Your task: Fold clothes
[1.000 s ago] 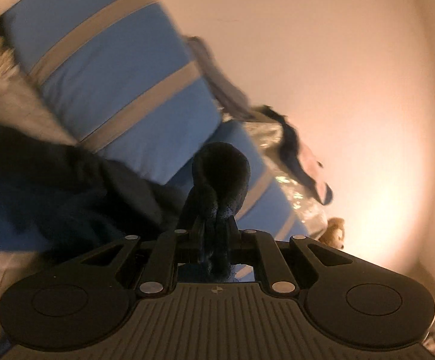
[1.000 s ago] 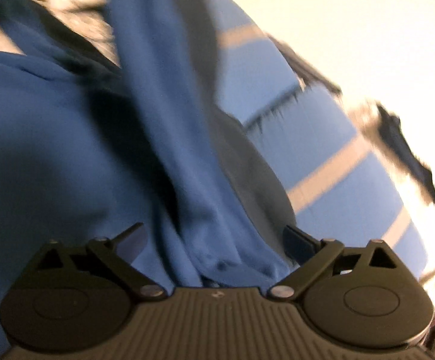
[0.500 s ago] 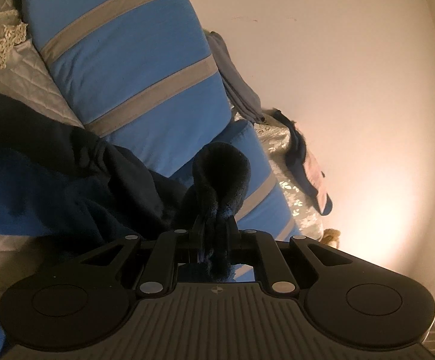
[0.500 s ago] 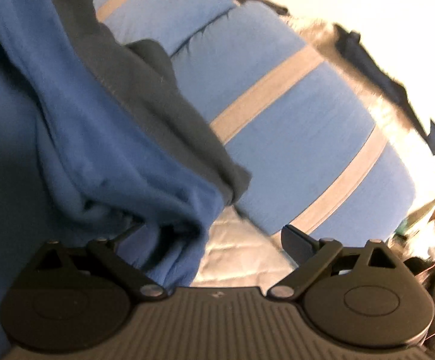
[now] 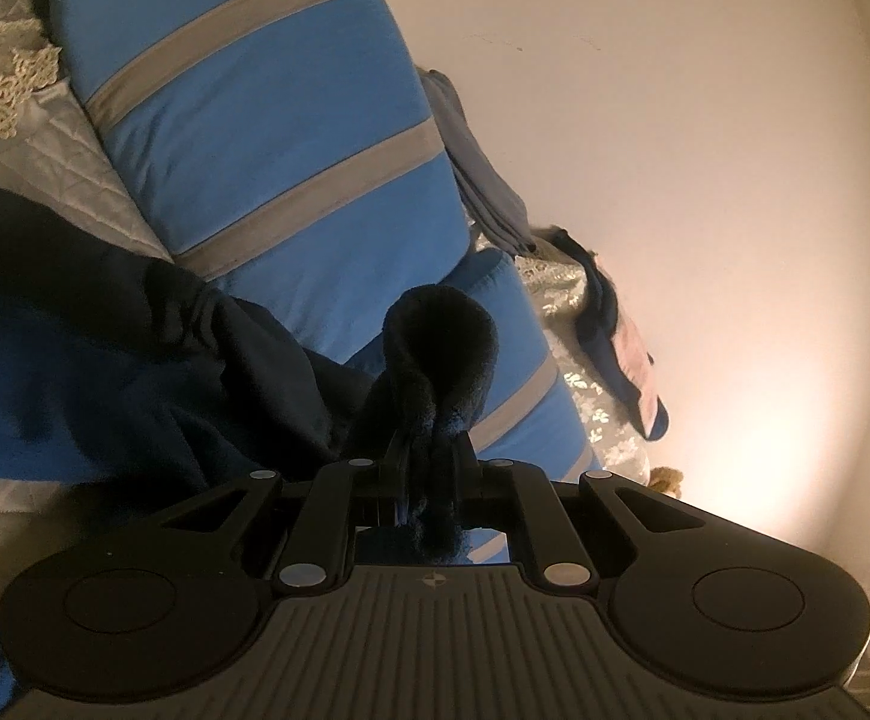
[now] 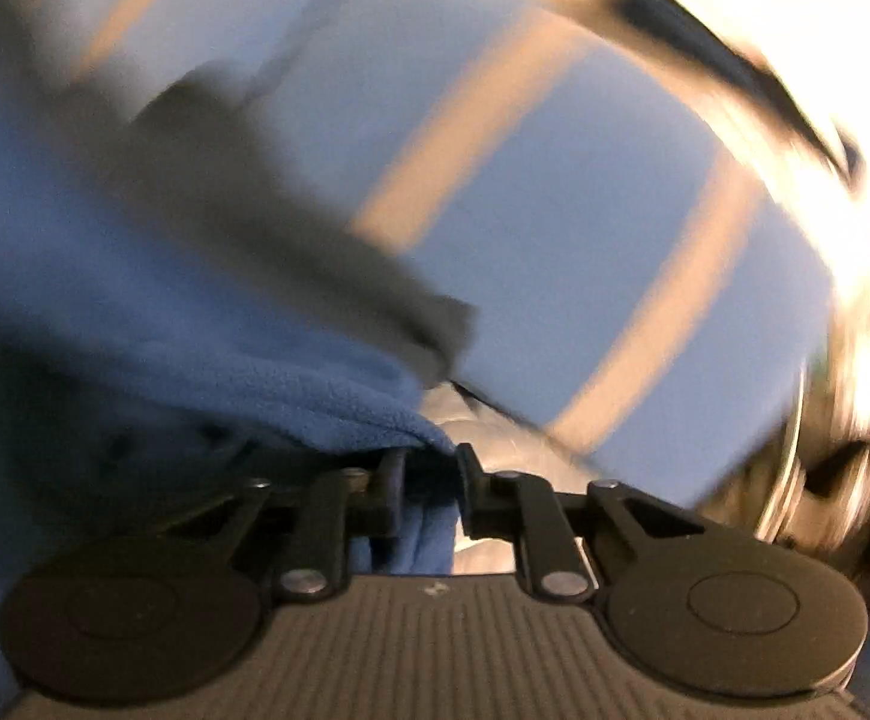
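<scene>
Your left gripper (image 5: 432, 462) has its fingers clenched on a bunched fold of the blue fleece garment (image 5: 93, 372); a dark, rounded tuft of it stands up above the fingertips at 12 o'clock. From there the garment trails away toward 9 o'clock, lying on the quilted grey bedspread (image 5: 93, 180).

Your right gripper (image 6: 429, 480) likewise has its fingers closed on the fleece's edge (image 6: 339, 402), pinching it between them; the cloth spreads out toward 9 and 10 o'clock. This view is heavily motion-blurred, so little beyond it is clear.

Past the left fingers, a blue pillow with grey stripes (image 5: 279, 138) leans at 11 to 12 o'clock, and a second striped pillow (image 5: 525, 372) lies just behind the tuft. Farther toward 1 o'clock, a grey-blue cloth (image 5: 483, 180) and a navy-and-pink item (image 5: 621, 348) rest against the plain wall (image 5: 705, 120).
</scene>
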Demonstrator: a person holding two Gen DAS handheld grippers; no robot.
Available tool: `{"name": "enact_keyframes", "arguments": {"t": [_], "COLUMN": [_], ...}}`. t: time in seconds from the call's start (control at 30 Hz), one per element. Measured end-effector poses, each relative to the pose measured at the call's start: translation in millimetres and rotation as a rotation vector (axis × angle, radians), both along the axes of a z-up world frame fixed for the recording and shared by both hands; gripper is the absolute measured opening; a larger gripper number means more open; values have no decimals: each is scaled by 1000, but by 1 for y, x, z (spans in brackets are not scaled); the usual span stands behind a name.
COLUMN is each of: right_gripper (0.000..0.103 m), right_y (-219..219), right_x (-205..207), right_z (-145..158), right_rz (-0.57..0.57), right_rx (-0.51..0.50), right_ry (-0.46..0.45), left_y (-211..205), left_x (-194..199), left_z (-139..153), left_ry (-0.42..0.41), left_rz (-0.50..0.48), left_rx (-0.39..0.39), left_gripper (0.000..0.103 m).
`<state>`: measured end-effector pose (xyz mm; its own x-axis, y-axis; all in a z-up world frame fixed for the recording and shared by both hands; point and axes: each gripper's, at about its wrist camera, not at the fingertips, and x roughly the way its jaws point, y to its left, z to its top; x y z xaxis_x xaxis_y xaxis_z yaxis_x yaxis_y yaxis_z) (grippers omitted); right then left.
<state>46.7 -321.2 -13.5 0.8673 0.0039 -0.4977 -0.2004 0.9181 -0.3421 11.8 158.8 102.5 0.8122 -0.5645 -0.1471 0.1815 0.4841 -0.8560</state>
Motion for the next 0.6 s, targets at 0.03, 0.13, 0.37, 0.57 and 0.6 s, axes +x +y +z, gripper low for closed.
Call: {"name": "enact_keyframes", "arguments": {"t": [0.03,0.13,0.37,0.57,0.6], "right_gripper": [26,15,30,82,83], "right_y": [-22,-91,-123,-120,-118], "right_x": [7,22,34,26,24], "right_z": [10,21,-5,-4,-4], "right_rz": [-67,-244,-324,-408,-409], "right_rx": [145,562,759,697,686], "right_ry": [17,107,243,249,246], "left_y": [0,-6,-23,-18,-17], "left_x": [1,5,22,28,29], "left_z": [0,0,-13,-28,-30], "left_ry": [2,7,200,329,345], "left_rz": [-3,-42,-41,-33,-32], "left_rx": [0,15,219,276,282], "left_gripper": [13,13,13,13,13]}}
